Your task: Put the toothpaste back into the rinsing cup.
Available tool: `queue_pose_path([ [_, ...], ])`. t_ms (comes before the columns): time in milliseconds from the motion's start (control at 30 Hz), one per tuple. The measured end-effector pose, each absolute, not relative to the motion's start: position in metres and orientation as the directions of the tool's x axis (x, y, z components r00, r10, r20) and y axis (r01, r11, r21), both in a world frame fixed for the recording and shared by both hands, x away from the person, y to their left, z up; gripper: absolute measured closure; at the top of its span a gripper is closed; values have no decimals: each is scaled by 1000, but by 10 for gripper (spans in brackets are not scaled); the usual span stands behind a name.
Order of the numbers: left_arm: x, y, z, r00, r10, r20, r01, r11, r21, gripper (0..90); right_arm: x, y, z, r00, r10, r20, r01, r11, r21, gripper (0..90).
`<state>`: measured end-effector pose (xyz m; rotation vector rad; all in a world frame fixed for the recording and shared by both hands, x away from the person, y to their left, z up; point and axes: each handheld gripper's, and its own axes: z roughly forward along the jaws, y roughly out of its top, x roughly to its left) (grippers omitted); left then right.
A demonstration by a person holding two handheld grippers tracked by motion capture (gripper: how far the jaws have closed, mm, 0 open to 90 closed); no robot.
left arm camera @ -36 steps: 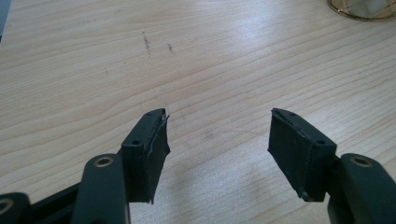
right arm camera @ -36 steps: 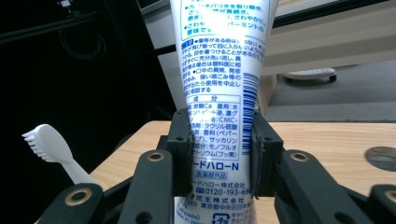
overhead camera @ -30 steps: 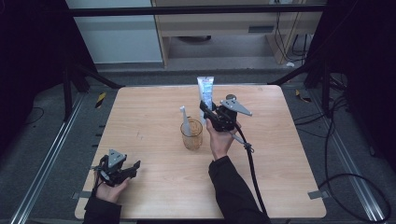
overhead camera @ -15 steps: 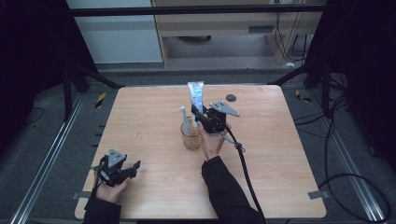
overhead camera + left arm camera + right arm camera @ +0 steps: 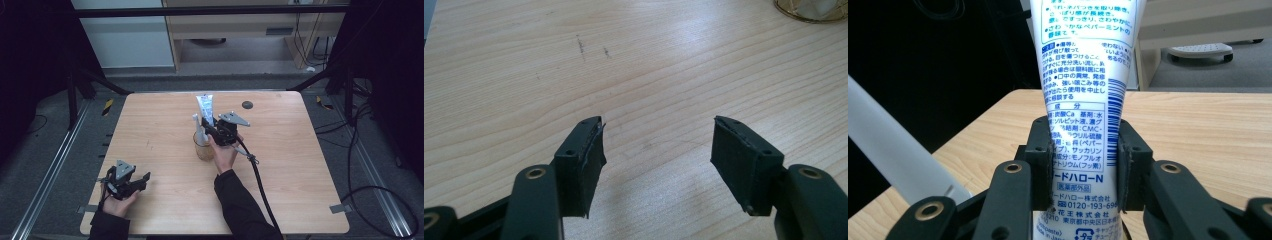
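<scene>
- The right hand-held gripper (image 5: 212, 131) is above the middle of the wooden worktop (image 5: 310, 165) – its two black jaws are pressed on a white toothpaste tube (image 5: 205, 109) with blue print, one jaw on each side of it.
- In the right gripper view the tube (image 5: 1082, 95) stands upright between the jaws and rises out of the top of the picture (the print on it is Japanese).
- Just under the tube is a clear amber cup (image 5: 202, 148) standing on the worktop; a white stick-like thing (image 5: 198, 128) leans up out of it – what it is I cannot tell.
- The left hand-held gripper (image 5: 134, 182) is low at the near left corner of the worktop, well apart from the cup.
- In the left gripper view its jaws are wide apart with only bare wood between them, and the rim of the cup (image 5: 811, 11) shows at the top right.
- A small dark round thing (image 5: 247, 104) lies near the far edge of the worktop.
</scene>
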<state>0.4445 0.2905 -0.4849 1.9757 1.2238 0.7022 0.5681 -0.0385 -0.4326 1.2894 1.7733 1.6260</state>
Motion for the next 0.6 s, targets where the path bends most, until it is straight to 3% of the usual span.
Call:
queue_pose_path([
  [600, 445, 291, -485, 404, 911, 84, 532, -309, 788, 372, 566, -35, -440, -508, 827, 242, 382, -36, 923, 640],
])
